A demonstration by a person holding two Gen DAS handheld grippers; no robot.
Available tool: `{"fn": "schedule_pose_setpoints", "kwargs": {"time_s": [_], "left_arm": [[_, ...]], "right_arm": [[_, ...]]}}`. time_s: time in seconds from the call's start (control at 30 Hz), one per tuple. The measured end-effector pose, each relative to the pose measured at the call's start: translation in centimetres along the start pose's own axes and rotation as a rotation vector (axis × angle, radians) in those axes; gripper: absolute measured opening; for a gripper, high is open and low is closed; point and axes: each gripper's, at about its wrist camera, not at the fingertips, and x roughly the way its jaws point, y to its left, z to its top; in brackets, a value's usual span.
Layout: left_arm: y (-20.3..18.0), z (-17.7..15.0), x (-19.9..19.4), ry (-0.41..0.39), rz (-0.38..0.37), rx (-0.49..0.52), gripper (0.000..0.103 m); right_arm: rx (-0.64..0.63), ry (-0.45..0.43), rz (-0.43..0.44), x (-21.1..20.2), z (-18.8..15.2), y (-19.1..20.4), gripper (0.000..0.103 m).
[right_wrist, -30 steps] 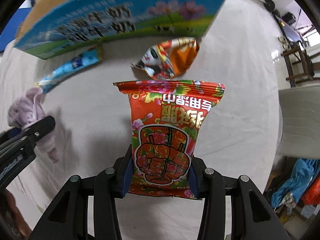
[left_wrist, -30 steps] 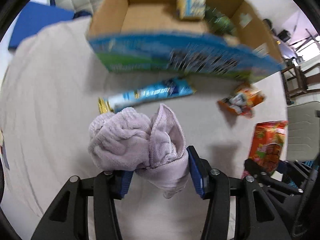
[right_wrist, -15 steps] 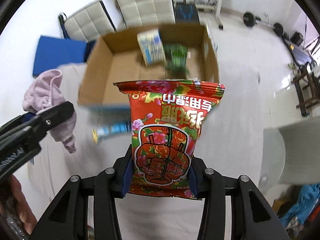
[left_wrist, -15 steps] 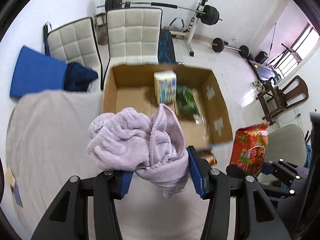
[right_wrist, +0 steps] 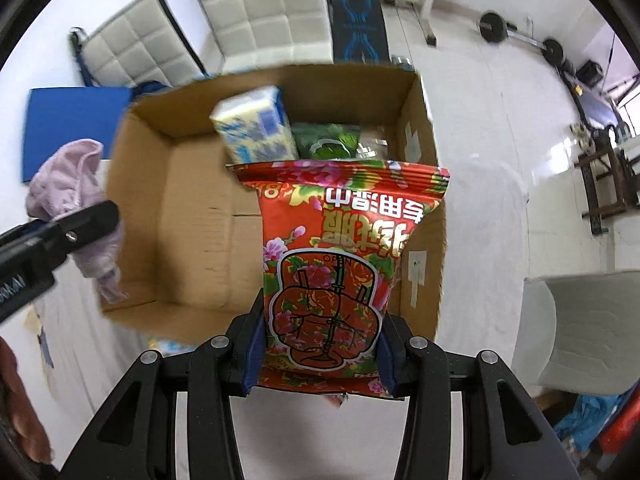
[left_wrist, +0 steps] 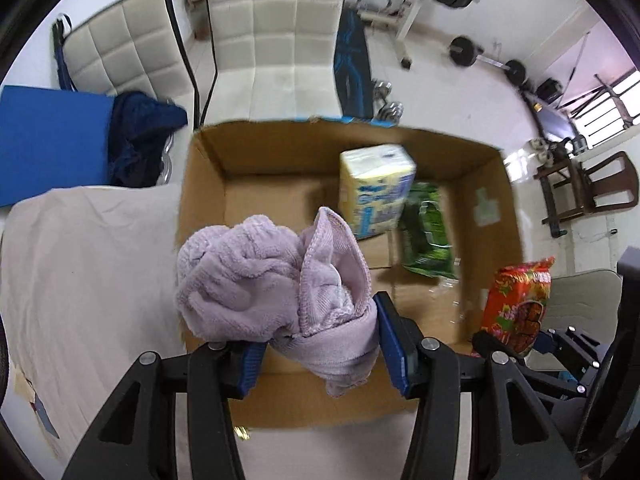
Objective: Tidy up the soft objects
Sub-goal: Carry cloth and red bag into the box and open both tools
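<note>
In our left gripper (left_wrist: 320,354) we hold a bunched lilac terry-cloth towel (left_wrist: 272,284), its blue pads pressed into the fabric from both sides, and the bundle hangs over the near-left part of the open brown cardboard box (left_wrist: 208,184). Our right gripper (right_wrist: 320,354) is clamped on the lower end of a red, flower-printed foil snack bag (right_wrist: 336,264), which stands upright over the right half of the same box — its top edge covers part of the far wall. Inside the box, toward the far side, a yellow-and-blue plastic-wrapped tissue pack (left_wrist: 376,190) stands just beside a green crinkled plastic packet (left_wrist: 426,232), the two apparently touching. The box rests on a beige cloth-covered table (left_wrist: 80,272) — behind it stand two white quilted chairs (left_wrist: 276,36).
</note>
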Motion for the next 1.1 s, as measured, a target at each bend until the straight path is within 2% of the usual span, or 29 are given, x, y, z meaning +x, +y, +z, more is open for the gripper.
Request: {"fn": "schedule_pose_setpoints", "kwargs": {"time_s": [0.2, 0.57, 0.6, 0.67, 0.7, 0.73, 0.8, 0.9, 1.07, 1.1], "left_arm": [[0.9, 2.3, 5.3, 0.095, 0.039, 0.007, 0.048], [2.1, 5.3, 9.0, 0.18, 0.076, -0.032, 0.053], [2.1, 5.3, 9.0, 0.185, 0.065, -0.042, 0.053], [2.2, 5.5, 9.0, 0.189, 0.054, -0.053, 0.055], [2.2, 5.5, 9.0, 0.191, 0.052, -0.052, 0.056], [2.2, 5.5, 8.9, 0.192, 0.049, -0.053, 0.056], [2.3, 5.6, 8.7, 0.19, 0.049, -0.055, 0.065], [2.5, 5.7, 8.3, 0.182, 0.054, -0.058, 0.074], [2.8, 5.2, 6.6, 0.148, 0.055, -0.062, 0.087], [2.8, 5.1, 6.3, 0.141, 0.053, -0.063, 0.087]], "right_arm": [[0.018, 0.107, -0.006, 5.7, 1.0, -0.6, 0.048], [0.002, 0.241, -0.029, 10.9, 1.3, -0.3, 0.049], [0.0, 0.238, -0.032, 10.9, 1.4, -0.3, 0.05], [-0.001, 0.224, -0.033, 11.0, 1.8, -0.3, 0.06], [-0.001, 0.215, -0.036, 10.8, 1.9, -0.3, 0.069], [-0.001, 0.205, -0.035, 10.5, 2.0, -0.1, 0.07], [0.001, 0.196, -0.031, 10.0, 2.2, 0.1, 0.07], [0.009, 0.187, -0.017, 9.4, 2.4, 0.3, 0.077], [0.023, 0.161, -0.008, 8.5, 2.1, 0.4, 0.08], [0.028, 0.154, -0.004, 8.2, 1.8, 0.3, 0.087]]}}
